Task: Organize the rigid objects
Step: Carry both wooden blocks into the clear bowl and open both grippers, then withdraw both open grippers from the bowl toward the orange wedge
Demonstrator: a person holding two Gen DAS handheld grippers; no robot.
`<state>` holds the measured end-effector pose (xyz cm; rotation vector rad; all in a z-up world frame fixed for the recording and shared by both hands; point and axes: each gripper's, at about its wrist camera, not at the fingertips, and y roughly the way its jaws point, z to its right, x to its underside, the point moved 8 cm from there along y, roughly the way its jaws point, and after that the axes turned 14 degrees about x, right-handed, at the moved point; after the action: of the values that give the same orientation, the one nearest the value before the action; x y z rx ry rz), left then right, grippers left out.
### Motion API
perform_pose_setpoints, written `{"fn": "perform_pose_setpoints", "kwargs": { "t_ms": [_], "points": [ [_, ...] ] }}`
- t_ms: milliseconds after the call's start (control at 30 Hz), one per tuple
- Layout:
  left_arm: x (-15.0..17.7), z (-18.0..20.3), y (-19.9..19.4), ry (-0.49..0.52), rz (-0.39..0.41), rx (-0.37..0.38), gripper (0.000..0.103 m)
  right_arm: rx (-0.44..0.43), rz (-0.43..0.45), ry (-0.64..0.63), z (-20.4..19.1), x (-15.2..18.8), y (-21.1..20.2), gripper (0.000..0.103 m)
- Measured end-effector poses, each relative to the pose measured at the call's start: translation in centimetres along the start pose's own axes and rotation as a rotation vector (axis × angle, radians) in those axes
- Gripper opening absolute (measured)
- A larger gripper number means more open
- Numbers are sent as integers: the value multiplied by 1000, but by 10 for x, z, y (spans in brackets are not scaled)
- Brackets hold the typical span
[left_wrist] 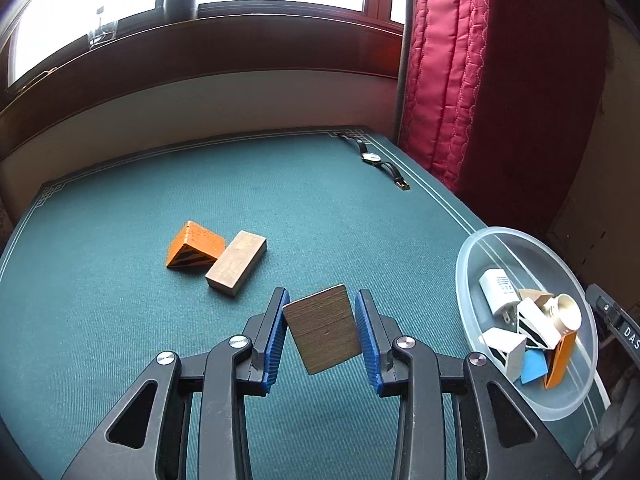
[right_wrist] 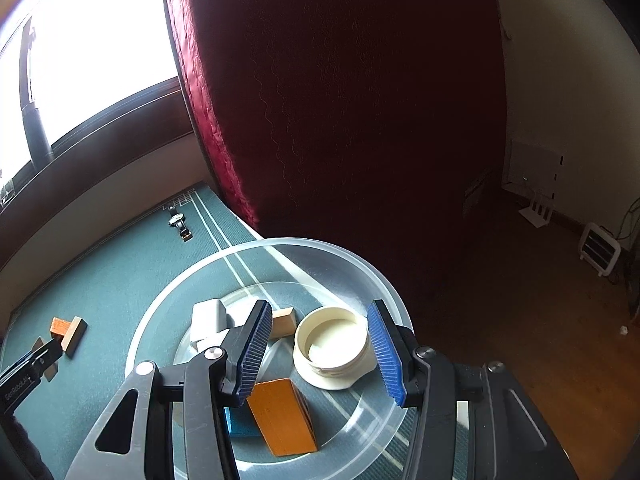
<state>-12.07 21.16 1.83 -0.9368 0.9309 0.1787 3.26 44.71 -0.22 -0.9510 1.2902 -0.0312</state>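
Blocks going to the bowl

Left gripper sits low over the green desk with a dark wooden block between its blue pads. The block is tilted; its left corner meets the left pad, but a sliver of gap shows on the right side, so I cannot tell whether I am clamping it or only bracketing it.

Farther left on the desk lie an orange wedge and a pale wooden block, touching each other, not yet collected.

Clear bowl stands near the right desk edge. It holds a white charger, a cream threaded cap, an orange block, a blue piece and other small bits, heaped together. My judgement: the bowl is the collecting place.

Right gripper hangs over the bowl, jaws spread wide either side of the cap, grasping nothing.

Wristwatch lies at the far right corner, well apart from the rest.

Next, as I judge it: carry the dark block right to the bowl.
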Motion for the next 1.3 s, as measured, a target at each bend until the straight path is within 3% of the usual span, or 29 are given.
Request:
{"fn": "perform_pose_setpoints", "kwargs": {
  "t_ms": [667, 733, 767, 800, 1300],
  "points": [
    [1, 108, 42, 105, -79, 141, 36, -25, -19, 102, 31, -9, 8, 56],
    [2, 113, 46, 106, -91, 160, 44, -27, -25, 102, 30, -8, 9, 57],
    [2, 114, 47, 104, -94, 162, 55, -28, -28, 101, 29, -7, 10, 57],
    [3, 114, 47, 101, -88, 160, 58, -29, -32, 101, 28, -6, 11, 57],
    [-2, 61, 32, 16, -55, 57, 58, -67, -23, 40, 8, -2, -3, 57]
  ]
}}
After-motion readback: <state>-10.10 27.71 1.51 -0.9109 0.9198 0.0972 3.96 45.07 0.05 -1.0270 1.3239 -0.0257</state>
